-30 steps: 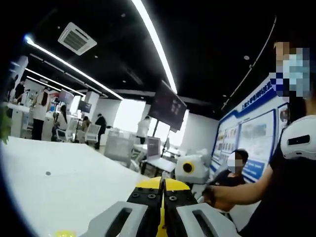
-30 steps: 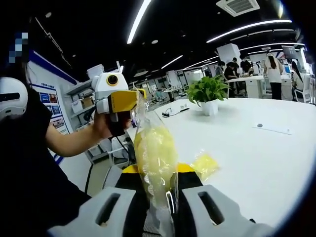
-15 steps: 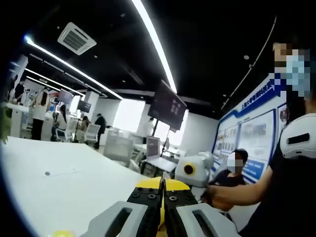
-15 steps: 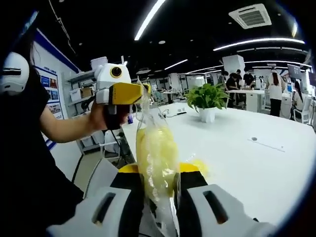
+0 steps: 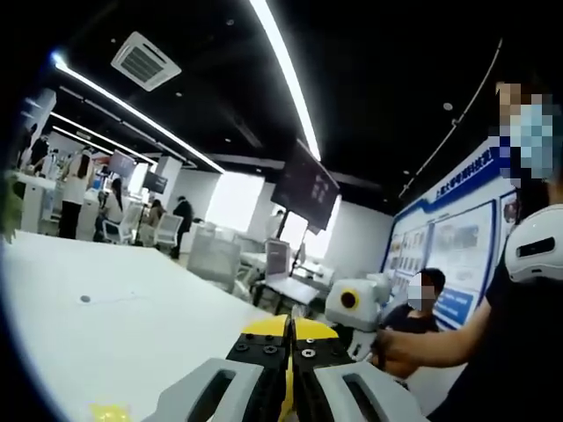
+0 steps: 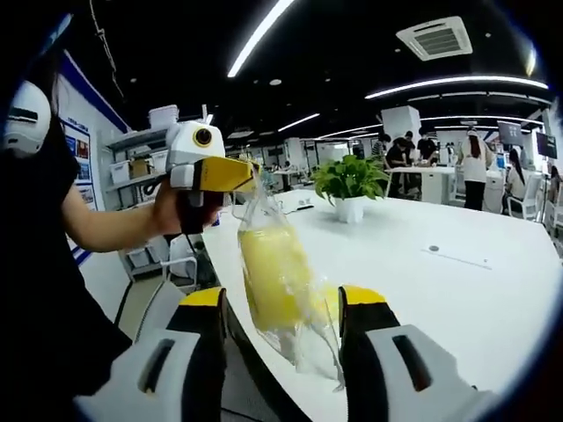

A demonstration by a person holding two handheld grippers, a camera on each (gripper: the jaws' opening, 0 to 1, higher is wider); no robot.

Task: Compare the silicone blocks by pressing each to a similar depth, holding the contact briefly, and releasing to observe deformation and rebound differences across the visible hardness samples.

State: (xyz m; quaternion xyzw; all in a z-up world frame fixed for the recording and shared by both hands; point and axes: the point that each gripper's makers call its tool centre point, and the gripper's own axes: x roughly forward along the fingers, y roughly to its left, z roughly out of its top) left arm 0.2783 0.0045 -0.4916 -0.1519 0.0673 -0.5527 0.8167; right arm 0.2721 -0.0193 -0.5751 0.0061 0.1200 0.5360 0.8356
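While the right gripper (image 6: 280,309) stands with its yellow-tipped jaws spread wide apart, a clear plastic bag (image 6: 274,281) holding a yellow silicone block (image 6: 268,277) hangs in the gap between them; whether the bag touches either jaw cannot be told. In the right gripper view the bag's top is pinched in the jaws of the left gripper (image 6: 249,178), which a hand (image 6: 176,209) holds up above the edge of the white table (image 6: 457,281). A second yellow piece sits low behind the bag on the table, largely hidden. Farther along the table stand a potted green plant (image 6: 349,180) and, beyond it, several people at desks under long ceiling lights. In the left gripper view the left gripper (image 5: 289,350) shows its jaws pressed together, tips meeting, with a thin yellowish strip showing between them. A small yellow object (image 5: 109,411) lies on the white table (image 5: 132,325) near the lower edge. The right gripper (image 5: 356,309) appears to the right, held in a hand (image 5: 396,352). Behind are a seated person, a blue wall display and a hanging dark screen (image 5: 303,186).
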